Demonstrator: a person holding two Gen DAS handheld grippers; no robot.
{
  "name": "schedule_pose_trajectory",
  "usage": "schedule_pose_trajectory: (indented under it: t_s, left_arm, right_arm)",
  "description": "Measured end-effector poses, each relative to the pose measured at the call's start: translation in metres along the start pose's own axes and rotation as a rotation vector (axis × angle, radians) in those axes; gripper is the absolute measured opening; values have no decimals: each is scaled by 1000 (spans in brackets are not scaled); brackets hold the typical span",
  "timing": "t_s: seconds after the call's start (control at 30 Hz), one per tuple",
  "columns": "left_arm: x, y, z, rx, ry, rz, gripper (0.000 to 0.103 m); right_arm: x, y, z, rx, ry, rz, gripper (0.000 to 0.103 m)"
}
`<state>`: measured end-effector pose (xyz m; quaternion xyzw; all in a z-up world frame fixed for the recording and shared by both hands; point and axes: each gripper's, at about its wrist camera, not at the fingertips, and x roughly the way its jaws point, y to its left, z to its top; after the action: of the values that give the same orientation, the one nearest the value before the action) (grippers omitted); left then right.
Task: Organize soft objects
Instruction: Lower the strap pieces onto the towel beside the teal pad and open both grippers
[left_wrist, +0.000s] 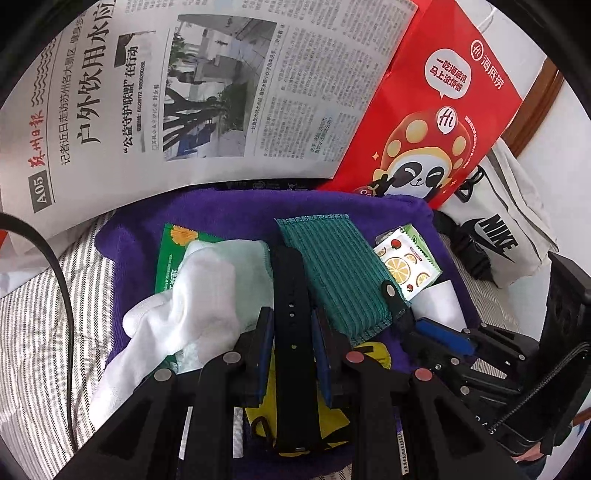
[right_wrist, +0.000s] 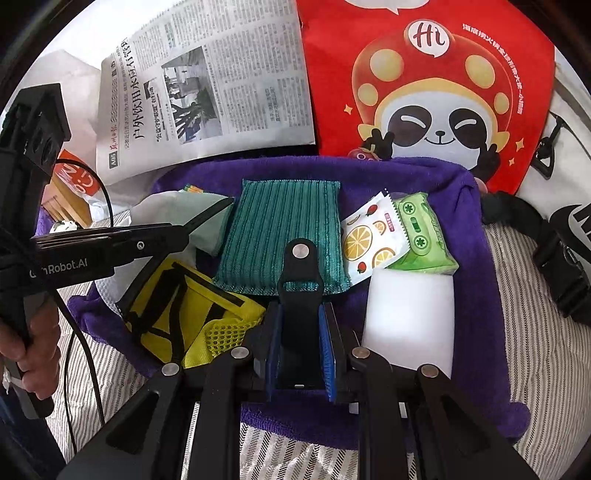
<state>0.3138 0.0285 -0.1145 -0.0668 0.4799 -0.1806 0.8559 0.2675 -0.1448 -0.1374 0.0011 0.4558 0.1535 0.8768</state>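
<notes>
1. Both the left gripper (left_wrist: 291, 325) and the right gripper (right_wrist: 301, 332) clamp a black perforated rubber strap (left_wrist: 290, 291), lower centre, lengthwise toward the frame top.
2. Only the left view shows the white sock (left_wrist: 192, 295); only the right shows the green cassette-print pack (right_wrist: 424, 236).

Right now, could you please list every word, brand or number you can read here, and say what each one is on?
"A05": newspaper, page corner.
"户外饮用水": the newspaper's headline; its body text is too small to read.
"Hi": red bag, speech bubble above the panda.
"海底捞": the red bag, by its round logo.
"NIKE": white bag.
"Robot.AI", first letters unclear: left gripper, on its side.
Print on the snack packets: too small to read.
</notes>
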Motion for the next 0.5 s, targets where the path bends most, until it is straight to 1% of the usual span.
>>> schedule_pose_trajectory:
  t_s: [0.5]
  left_arm:
    - [10, 3, -3, -5, 38, -9, 21]
  right_arm:
    - [14, 3, -3, -11, 32, -11, 21]
